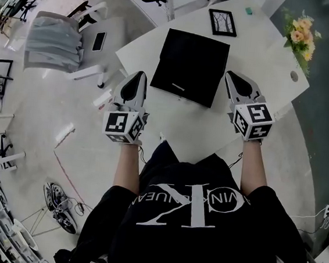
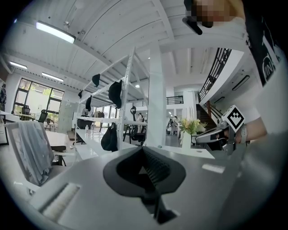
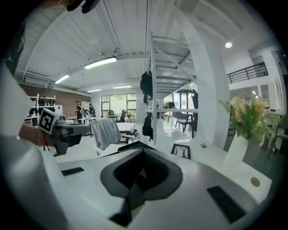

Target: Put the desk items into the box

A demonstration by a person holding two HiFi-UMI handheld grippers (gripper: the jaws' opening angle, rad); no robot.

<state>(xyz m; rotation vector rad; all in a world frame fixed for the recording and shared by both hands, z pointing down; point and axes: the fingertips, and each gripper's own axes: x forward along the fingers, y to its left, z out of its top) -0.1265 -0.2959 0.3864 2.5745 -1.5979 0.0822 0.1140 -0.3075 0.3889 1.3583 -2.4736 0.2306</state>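
Left gripper (image 1: 140,75) and right gripper (image 1: 230,76) both closed, empty, flanking black box (image 1: 190,65). Picture frame (image 1: 222,22) lies just beyond box: probably light, stiff, glass fragile, pinch 1 edge. Flowers (image 1: 300,32) right of box

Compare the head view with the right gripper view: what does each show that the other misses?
Head view only: the person's black shirt and the marker cube on the right gripper. Right gripper view only: ceiling lights and a rack hung with dark bags. Both: the picture frame, flowers, grey-draped chair and left gripper.
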